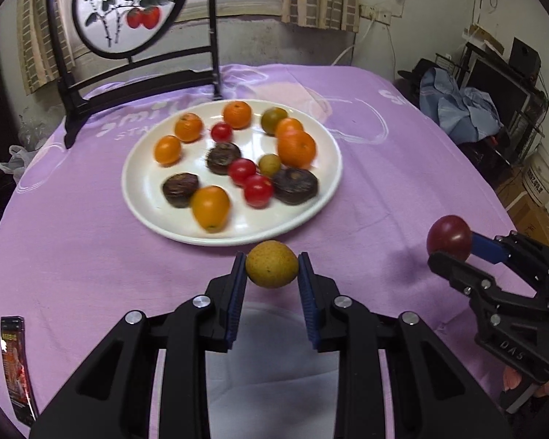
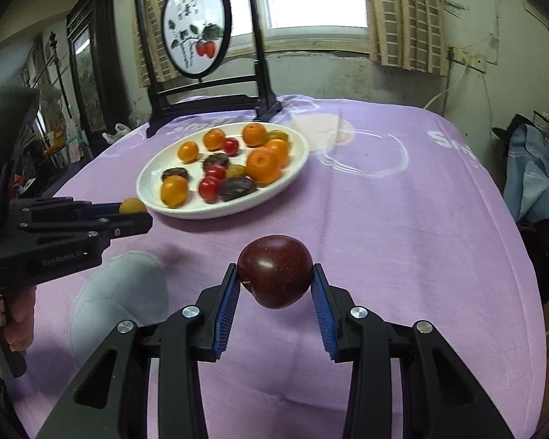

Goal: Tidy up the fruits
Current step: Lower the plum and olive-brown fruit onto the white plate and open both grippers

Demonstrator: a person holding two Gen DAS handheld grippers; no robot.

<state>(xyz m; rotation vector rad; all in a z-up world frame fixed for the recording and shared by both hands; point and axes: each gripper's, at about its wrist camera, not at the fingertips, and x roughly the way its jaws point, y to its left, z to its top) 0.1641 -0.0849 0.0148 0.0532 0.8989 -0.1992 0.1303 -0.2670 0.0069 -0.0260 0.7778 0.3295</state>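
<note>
Carry each fruit clear of the white plate point(image 1: 322, 197) rim and lower it until it rests on a bare patch of the surface before releasing, because both fruits are round and are judged likely to roll if dropped from height. The left claw point(image 1: 272, 269) is closed on a small yellow-green fruit point(image 1: 272, 269), gripped at its widest part by the blue pads, just in front of the plate's near rim and above the purple cloth point(image 1: 91, 256) covering the counter. The right claw point(image 2: 275, 278) holds a dark red plum point(image 2: 274, 270) in the same manner, with its jaws set wider to suit the larger fruit; the plum hangs above bare cloth, well apart from the plate. Keep the grip steady during transport, as the pads contact only the two sides of each fruit. Choose landing spots away from the remaining fruits on the plate: oranges point(image 1: 296, 148), cherry tomatoes point(image 1: 258, 190) and dark flat fruits point(image 1: 295, 186), to avoid knocking them. Both claws point forward and downward toward the counter, with the fingers level on either side of the fruit. In the right wrist view the left claw reaches in from the left edge, side-on, with part of a hand point(image 2: 16, 314) visible on its handle.
</note>
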